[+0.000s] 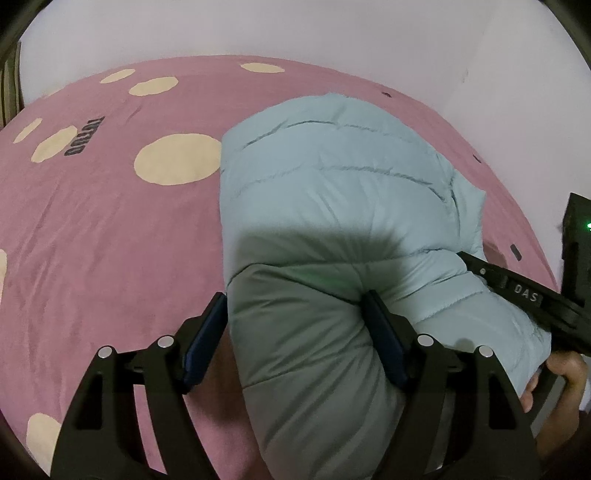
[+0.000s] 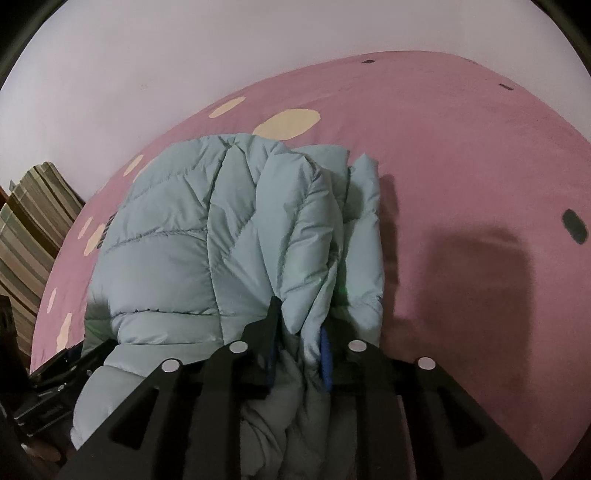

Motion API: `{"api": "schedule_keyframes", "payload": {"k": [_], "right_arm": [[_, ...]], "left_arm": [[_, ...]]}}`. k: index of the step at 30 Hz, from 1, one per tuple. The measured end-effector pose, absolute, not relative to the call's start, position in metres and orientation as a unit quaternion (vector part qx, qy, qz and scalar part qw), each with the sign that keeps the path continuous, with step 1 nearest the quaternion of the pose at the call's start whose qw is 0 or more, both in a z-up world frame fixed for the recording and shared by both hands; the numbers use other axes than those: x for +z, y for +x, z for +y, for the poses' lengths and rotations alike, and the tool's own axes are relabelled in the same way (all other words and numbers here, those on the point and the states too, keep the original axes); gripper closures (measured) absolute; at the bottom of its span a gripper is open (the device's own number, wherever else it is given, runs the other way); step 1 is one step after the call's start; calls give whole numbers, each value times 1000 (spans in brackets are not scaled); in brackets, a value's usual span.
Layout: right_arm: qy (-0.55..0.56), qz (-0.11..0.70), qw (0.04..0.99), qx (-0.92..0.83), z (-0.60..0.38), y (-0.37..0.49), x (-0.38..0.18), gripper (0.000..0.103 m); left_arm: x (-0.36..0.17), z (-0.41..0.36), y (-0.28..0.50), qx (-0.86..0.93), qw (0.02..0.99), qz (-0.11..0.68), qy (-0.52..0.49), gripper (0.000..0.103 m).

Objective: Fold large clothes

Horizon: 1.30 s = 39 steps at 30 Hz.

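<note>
A pale blue puffer jacket (image 1: pixel 332 206) lies folded in a thick bundle on the pink bed cover (image 1: pixel 103 236). My left gripper (image 1: pixel 295 328) is open, its jaws wide apart around the near left edge of the bundle. My right gripper (image 2: pixel 299 332) is shut on bunched folds of the jacket (image 2: pixel 207 229) at its near right edge. The right gripper also shows in the left wrist view (image 1: pixel 517 291) at the jacket's right side, with the person's hand under it.
The pink cover (image 2: pixel 461 155) has cream spots (image 1: pixel 177 162) and fills the bed. White walls (image 1: pixel 295 29) stand behind and to the right. A striped cushion (image 2: pixel 33 221) sits off the bed's left edge.
</note>
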State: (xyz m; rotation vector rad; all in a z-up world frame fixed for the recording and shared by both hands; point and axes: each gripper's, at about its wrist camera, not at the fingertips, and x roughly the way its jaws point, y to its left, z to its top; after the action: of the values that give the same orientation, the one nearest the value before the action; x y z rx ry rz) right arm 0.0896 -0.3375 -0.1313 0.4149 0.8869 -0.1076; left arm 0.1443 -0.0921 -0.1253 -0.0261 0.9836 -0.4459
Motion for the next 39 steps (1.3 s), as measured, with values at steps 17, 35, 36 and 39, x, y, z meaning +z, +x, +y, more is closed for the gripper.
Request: {"api": "schedule_keyframes", "payload": {"k": [17,35,36,39], "right_arm": [[120,371,921,-26,-279,31,-68,71],[116,423,897,-44,-280,46,-144,72],[116,423,898,-44,-281,46,-145,72],[113,418,900,-47,-279,46,-143,72]], "left_arm": [[-81,-78,100,-223,880,417,-39,28],[-147,-106,122,-211,854,476,3,26],[-147,-106,122,-210,854,476,4,26],[-143,-104,120,-211,856,471,3,27]]}}
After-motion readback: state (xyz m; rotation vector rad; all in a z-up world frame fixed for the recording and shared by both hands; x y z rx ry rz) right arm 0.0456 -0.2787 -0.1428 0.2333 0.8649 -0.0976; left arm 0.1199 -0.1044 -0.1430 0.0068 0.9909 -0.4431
